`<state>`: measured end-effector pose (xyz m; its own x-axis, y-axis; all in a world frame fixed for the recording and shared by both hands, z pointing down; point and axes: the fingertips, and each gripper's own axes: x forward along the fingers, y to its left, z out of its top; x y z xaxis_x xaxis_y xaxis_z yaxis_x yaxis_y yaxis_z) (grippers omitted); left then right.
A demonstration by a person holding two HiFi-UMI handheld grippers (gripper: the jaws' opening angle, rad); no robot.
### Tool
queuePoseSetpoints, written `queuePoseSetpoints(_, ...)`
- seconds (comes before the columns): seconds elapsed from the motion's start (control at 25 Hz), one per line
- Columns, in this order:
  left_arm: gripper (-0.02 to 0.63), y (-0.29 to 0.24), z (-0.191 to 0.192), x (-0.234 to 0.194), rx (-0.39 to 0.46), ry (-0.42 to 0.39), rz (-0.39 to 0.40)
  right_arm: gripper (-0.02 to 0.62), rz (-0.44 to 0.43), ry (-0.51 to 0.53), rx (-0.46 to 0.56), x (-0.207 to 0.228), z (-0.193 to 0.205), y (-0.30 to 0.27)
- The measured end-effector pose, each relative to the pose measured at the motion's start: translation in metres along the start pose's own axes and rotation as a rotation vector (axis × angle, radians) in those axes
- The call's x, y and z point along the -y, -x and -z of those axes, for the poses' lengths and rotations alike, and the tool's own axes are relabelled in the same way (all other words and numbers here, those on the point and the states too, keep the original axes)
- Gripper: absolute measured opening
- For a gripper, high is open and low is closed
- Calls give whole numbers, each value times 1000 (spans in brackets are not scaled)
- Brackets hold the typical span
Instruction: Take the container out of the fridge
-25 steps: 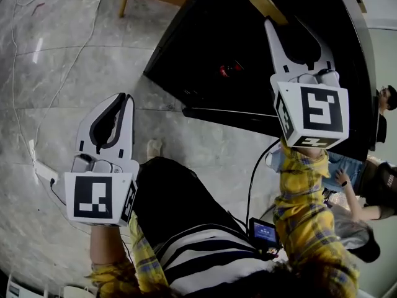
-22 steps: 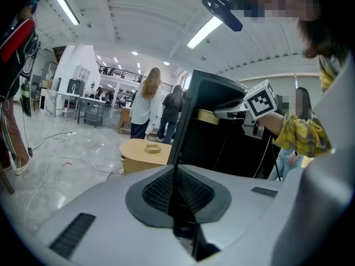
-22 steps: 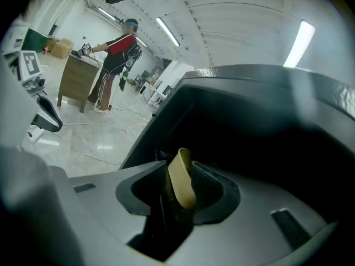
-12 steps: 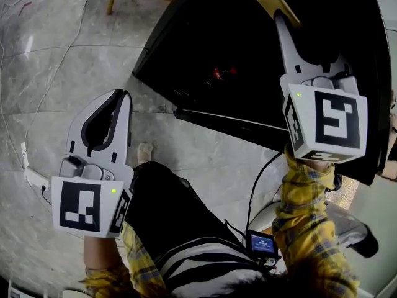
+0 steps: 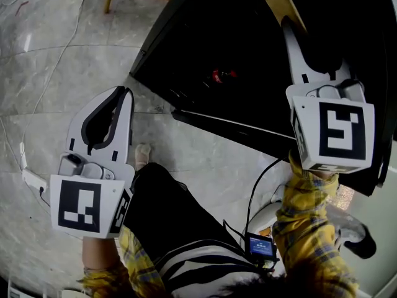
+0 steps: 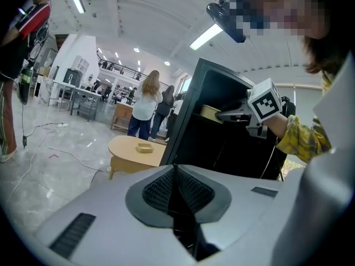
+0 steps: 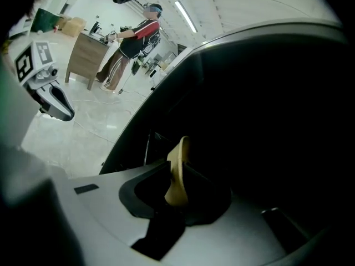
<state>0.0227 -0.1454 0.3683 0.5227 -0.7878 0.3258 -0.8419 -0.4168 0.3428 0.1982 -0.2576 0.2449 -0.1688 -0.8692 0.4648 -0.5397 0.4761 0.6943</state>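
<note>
A black fridge (image 5: 236, 42) fills the upper right of the head view, with a small red item (image 5: 220, 75) showing in its dark front. A tan handle (image 5: 282, 5) sticks out near its top. My right gripper (image 5: 291, 23) reaches onto that handle. In the right gripper view the tan handle (image 7: 176, 170) sits between the closing jaws and touches both pads. No container shows. My left gripper (image 5: 123, 95) hangs over the floor to the fridge's left, shut and empty. The left gripper view shows the right gripper (image 6: 224, 115) at the fridge (image 6: 222, 148).
A low round wooden table (image 6: 136, 148) stands left of the fridge, with several people beyond it. Cables (image 5: 56, 85) and a white power strip (image 5: 31, 179) lie on the marble floor. A small screen device (image 5: 260, 246) hangs by my waist. Another person (image 7: 133, 43) stands at a desk.
The right gripper has slid a little further along the tan handle, towards the lower right of the head view. The left gripper has barely moved.
</note>
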Motion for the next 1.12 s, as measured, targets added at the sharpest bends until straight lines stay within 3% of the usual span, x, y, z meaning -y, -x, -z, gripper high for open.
queuePoseSetpoints(0.24,37,7,-8,-4,12,6,-3,42,-60,-22,1,-5,-4,1)
queuePoseSetpoints(1.12,37,120,-41,-23,12,-67,-114,41,-145,-109,21,-52,-33,49)
